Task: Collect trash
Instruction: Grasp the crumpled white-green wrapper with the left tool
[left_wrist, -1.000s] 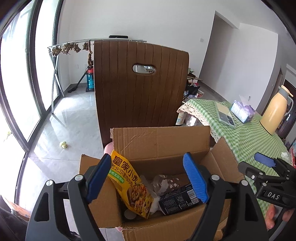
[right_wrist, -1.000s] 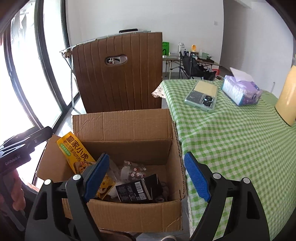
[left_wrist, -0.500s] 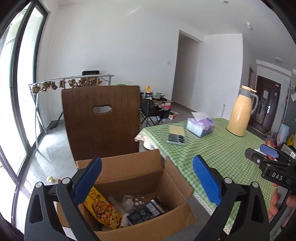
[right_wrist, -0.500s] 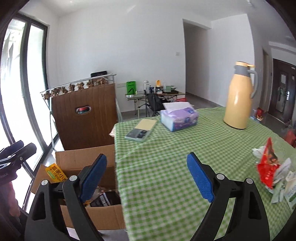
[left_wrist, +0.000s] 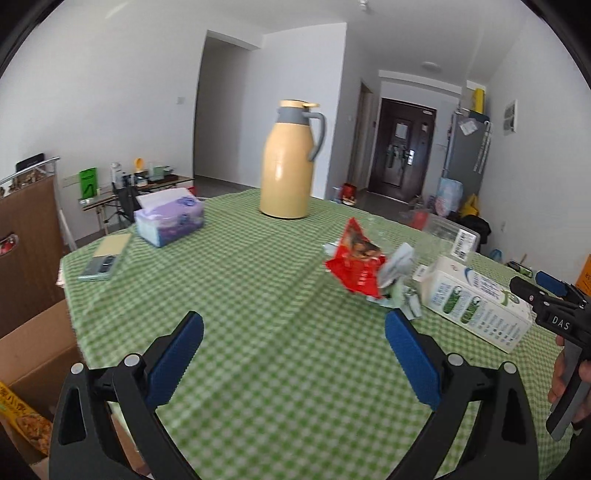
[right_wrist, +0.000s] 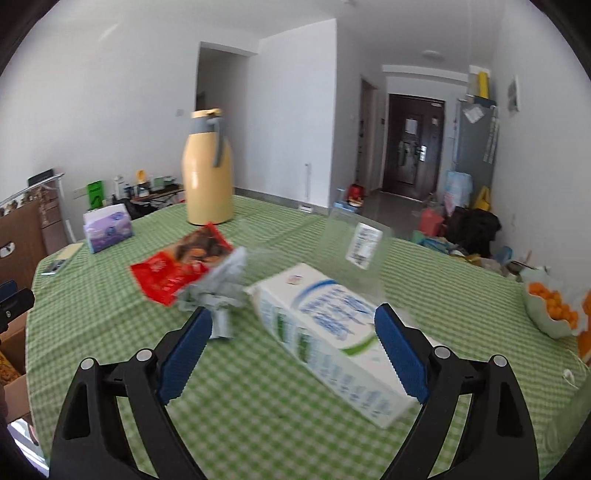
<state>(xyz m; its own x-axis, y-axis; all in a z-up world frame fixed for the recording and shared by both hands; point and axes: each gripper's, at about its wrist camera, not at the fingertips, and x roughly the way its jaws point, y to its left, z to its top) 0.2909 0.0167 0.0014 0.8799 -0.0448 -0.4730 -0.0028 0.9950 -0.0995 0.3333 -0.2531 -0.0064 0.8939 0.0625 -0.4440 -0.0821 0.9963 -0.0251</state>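
Now both grippers, left (left_wrist: 293, 354) and right (right_wrist: 291, 349), have swung from the box (left_wrist: 33, 354) to the table's litter, spread wide and empty (the carton (right_wrist: 325, 339) probably next).

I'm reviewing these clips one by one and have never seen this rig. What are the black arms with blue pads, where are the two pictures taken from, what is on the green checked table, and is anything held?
No robot here: a person carries a hand-held gripper in each hand, each with a fisheye camera looking along its blue-padded jaws. One picture is from the left gripper, the other from the right gripper. Both stand open with nothing held; the right's jaws are still opening.

On the table lie trash: a red snack wrapper, crumpled paper, a milk carton and a clear plastic cup. A yellow thermos, tissue box and phone also sit there. A cardboard box stands at the table's edge.
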